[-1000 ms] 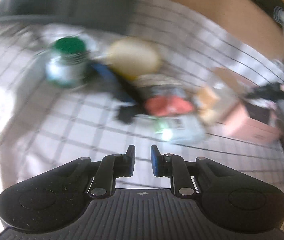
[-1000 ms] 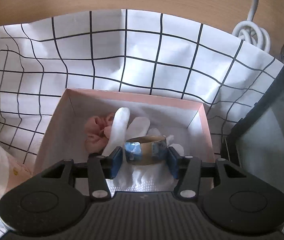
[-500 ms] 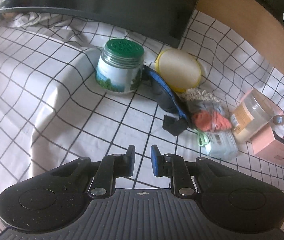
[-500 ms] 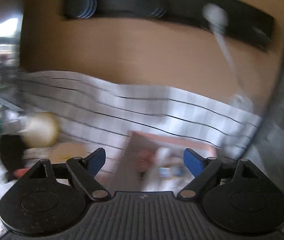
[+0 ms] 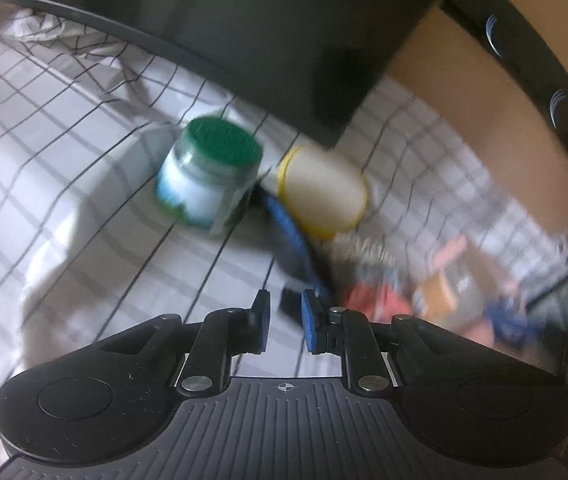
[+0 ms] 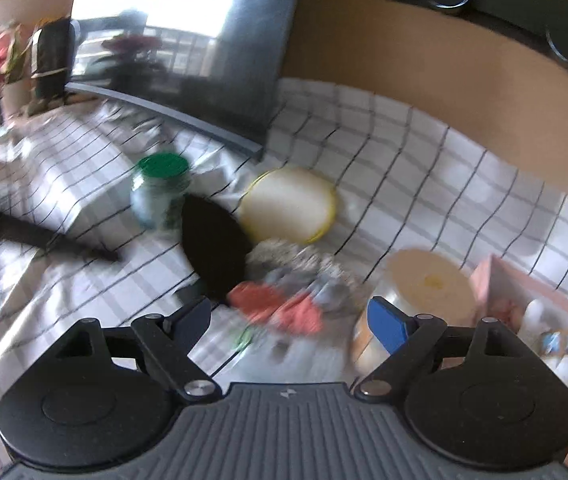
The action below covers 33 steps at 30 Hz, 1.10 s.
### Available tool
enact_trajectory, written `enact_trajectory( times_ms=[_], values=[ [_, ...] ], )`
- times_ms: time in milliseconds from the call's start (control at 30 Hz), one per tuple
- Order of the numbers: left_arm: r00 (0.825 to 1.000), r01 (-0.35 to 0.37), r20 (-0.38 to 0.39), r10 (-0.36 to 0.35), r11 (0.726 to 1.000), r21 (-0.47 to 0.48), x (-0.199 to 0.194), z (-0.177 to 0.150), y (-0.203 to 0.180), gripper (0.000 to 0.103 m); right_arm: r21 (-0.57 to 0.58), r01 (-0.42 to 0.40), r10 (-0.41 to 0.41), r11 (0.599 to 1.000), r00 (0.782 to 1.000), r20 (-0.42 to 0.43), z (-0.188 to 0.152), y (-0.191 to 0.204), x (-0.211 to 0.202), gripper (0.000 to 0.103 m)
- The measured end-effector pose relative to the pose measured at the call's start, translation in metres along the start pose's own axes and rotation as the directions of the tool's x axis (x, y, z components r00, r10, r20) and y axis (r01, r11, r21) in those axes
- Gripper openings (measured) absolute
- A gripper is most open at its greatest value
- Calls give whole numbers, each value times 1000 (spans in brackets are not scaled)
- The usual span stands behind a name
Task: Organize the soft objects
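Note:
A pile of soft things lies on the checked cloth: an orange-red scrunchie (image 6: 280, 306), grey-blue fabric (image 6: 323, 286), a beige knit piece (image 6: 284, 254) and a black-and-blue eye mask (image 6: 214, 246). The pile also shows blurred in the left wrist view, with the scrunchie (image 5: 375, 300) and the mask (image 5: 289, 240). My right gripper (image 6: 289, 316) is open and empty, just above the scrunchie. My left gripper (image 5: 285, 322) is nearly shut and empty, close to the mask's end. A pink box (image 6: 539, 308) at the right holds a pink scrunchie, white pieces and a blue-patterned band.
A green-lidded jar (image 5: 208, 178) and a yellow-rimmed round lid (image 5: 321, 192) stand behind the pile. A clear tub with a peach lid (image 6: 419, 296) stands beside the pink box. A dark monitor (image 6: 188, 40) is at the back, a wooden wall behind it.
My right gripper let go of the blue-patterned band in the pink box, opened wide and swung left over the pile. My left gripper moved closer to the jar and mask.

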<state>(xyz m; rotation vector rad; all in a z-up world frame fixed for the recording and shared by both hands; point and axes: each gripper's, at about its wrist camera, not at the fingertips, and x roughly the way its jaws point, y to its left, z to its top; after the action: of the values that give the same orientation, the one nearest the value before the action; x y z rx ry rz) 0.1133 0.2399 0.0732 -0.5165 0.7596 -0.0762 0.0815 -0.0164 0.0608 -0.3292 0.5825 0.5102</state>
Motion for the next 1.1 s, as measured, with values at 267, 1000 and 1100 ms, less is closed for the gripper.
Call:
enact_trajectory(
  times_ms=[267,1000,1100],
  values=[
    [989,-145,32,145,989,1,62,24,-22,19,56,31,-26,998,996,-81,-48,-2,-11,86],
    [999,-34,-15,35,997,71,50,4,5,20,194,-17,12,981,1000,26,25,-25,0,86],
    [999,-39,18,37,993,112,22,2,17,20,306,-47,51,951,999,-6,65,-41,39,86]
  ],
)
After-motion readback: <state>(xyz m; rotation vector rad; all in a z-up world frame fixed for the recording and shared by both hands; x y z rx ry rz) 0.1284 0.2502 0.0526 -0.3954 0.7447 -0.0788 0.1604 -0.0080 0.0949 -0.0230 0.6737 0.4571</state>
